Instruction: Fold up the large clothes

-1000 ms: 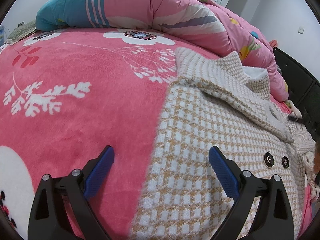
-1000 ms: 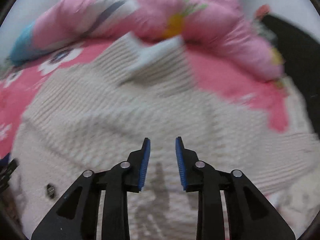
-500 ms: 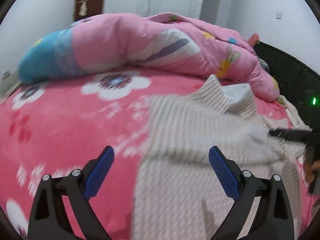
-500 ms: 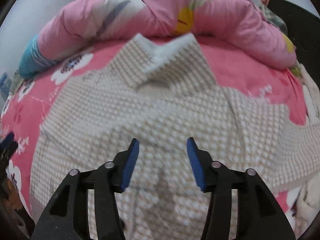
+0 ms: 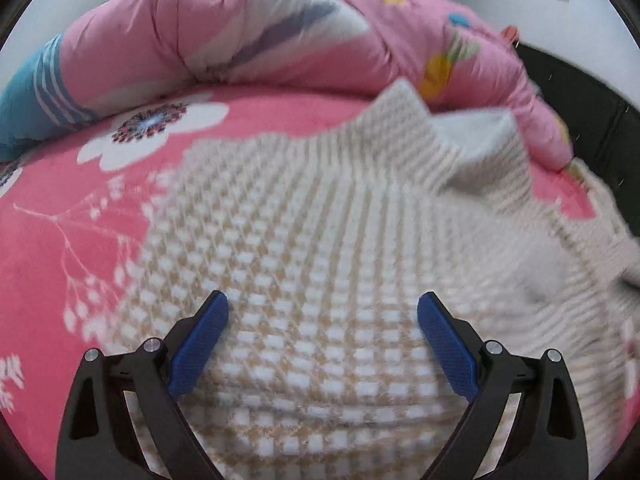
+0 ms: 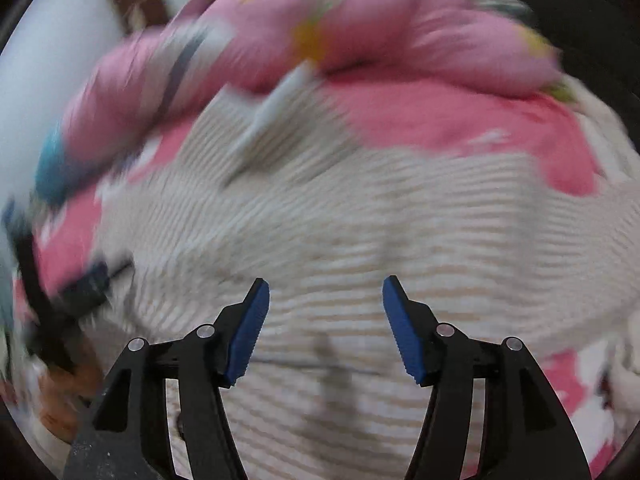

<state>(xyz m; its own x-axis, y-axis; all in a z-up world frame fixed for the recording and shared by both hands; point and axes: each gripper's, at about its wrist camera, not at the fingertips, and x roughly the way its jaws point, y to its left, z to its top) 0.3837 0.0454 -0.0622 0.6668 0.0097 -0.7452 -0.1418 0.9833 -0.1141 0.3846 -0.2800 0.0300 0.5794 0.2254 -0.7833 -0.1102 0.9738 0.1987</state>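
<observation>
A beige-and-white checked knit cardigan lies spread on the pink flowered bed, its collar toward the rolled duvet. My left gripper is open and empty, hovering over the cardigan's body. In the right wrist view the cardigan is blurred by motion. My right gripper is open and empty above it. The other gripper shows as a dark blur at the left edge of the right wrist view.
A rolled pink duvet with a blue end lies across the head of the bed. Pink flowered bedsheet is bare to the left of the cardigan. A dark bed frame runs along the right side.
My right gripper has opened wide from nearly shut. My left gripper has moved right, from the cardigan's left edge to over its body. Both views are swinging.
</observation>
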